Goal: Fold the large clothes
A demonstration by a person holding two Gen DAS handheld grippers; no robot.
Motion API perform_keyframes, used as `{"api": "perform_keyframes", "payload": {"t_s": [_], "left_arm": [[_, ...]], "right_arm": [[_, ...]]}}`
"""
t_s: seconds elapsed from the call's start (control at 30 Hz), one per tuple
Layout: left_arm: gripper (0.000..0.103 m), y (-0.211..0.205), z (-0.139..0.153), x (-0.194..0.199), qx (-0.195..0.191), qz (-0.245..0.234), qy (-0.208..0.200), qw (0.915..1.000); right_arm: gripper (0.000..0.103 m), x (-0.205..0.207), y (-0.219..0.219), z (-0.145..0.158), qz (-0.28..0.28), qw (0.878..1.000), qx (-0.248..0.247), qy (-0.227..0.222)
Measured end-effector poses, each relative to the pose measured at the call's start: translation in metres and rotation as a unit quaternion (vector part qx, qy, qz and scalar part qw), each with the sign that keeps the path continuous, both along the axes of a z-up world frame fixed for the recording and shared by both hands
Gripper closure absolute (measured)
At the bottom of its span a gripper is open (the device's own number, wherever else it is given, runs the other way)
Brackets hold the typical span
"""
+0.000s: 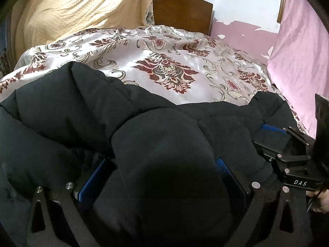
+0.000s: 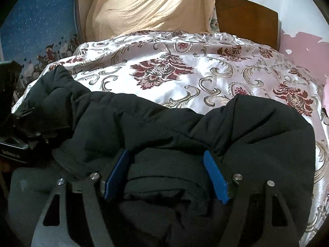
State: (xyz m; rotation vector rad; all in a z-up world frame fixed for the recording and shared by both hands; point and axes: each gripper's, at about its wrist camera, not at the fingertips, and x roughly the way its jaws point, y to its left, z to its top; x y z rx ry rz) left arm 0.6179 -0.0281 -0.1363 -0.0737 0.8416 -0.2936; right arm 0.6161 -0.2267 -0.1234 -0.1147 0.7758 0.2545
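Black padded coat bunched betw both claws, angled down: right claw spread, left claw pinching it.

1. Black padded quilted jacket: near part runs off the bottom edge of both wrist views; folds dark, seams hard to tell.
2. Left gripper: blue ribbed pads mostly buried in jacket fabric; grip cannot be told.
3. Brown wooden headboard: lower part hidden behind the floral satin bedspread.
4. Cream waffle-knit blanket: cut by the top edge.
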Motion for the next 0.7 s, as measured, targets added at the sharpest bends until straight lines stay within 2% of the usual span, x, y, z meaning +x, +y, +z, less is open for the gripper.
{"api": "perform_keyframes", "payload": {"t_s": [0.2,0.33,0.37,0.43,0.53,0.6,0.7], "left_arm": [[0.000,-0.001,0.000,-0.001,-0.003,0.001,-0.005,1.0000],[0.000,0.005,0.006,-0.006,-0.024,-0.001,-0.015,0.9996],[0.000,0.007,0.009,-0.008,-0.026,0.001,-0.016,0.9995],[0.000,0.010,0.017,-0.013,-0.024,0.013,-0.005,0.9996],[0.000,0.016,0.029,-0.026,-0.026,0.039,0.001,0.9989],[0.000,0.016,0.035,-0.035,-0.013,0.048,0.002,0.9988],[0.000,0.010,0.046,-0.053,0.027,0.055,0.000,0.9982]], "right_arm": [[0.032,-0.001,-0.001,-0.002,-0.002,1.000,0.005,-0.005],[0.031,-0.005,-0.002,0.003,-0.001,1.000,0.018,-0.010],[0.028,-0.008,-0.004,0.007,-0.001,1.000,0.022,-0.013],[0.013,-0.016,-0.008,0.016,-0.009,1.000,0.028,-0.011],[0.011,-0.034,-0.022,0.026,-0.029,0.998,0.058,-0.017],[0.011,-0.045,-0.030,0.032,-0.041,0.997,0.059,-0.018],[0.011,-0.063,-0.035,0.043,-0.045,0.997,0.061,-0.020]]}}
